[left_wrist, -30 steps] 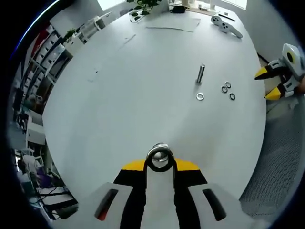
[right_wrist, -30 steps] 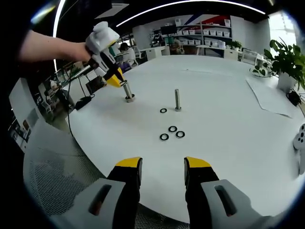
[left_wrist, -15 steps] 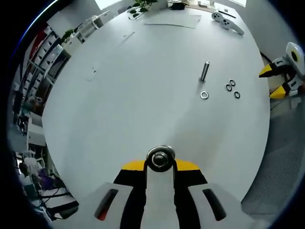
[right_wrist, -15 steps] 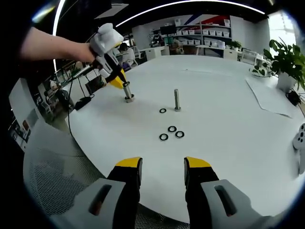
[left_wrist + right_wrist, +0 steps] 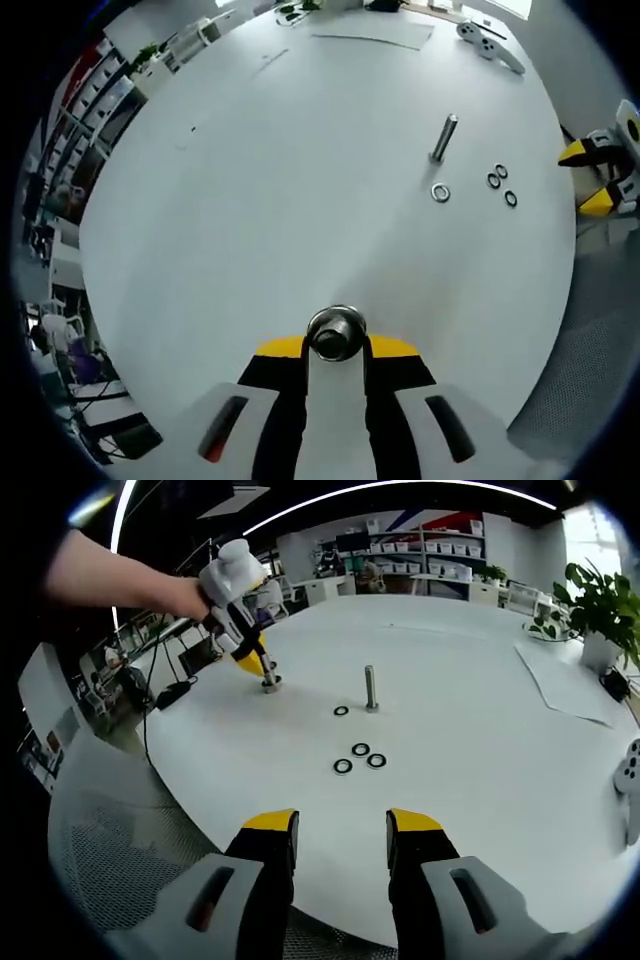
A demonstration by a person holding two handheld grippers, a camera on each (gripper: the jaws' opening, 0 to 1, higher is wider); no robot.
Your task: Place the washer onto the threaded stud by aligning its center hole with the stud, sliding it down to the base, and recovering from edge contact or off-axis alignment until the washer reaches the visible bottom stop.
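**Left gripper tips over its stud; washers lie loose on the table**

Since a second ago the left gripper (image 5: 255, 664) has swung from a slant to nearly straight above the short threaded stud (image 5: 336, 333) it grips, seen in the right gripper view; the second stud and washers have kept their places. In the left gripper view its yellow-tipped jaws sit closed against that stud, whose round top shows end-on between them. The stud's base (image 5: 270, 686) rests on the white table (image 5: 480, 750).

Well apart stands a taller stud (image 5: 371, 689), upright and bare. One washer (image 5: 341, 711) lies just beside its foot; three more washers (image 5: 359, 757) cluster nearer the right gripper (image 5: 340, 832), whose jaws stand apart, holding nothing, at the table's edge. No container is on the table.
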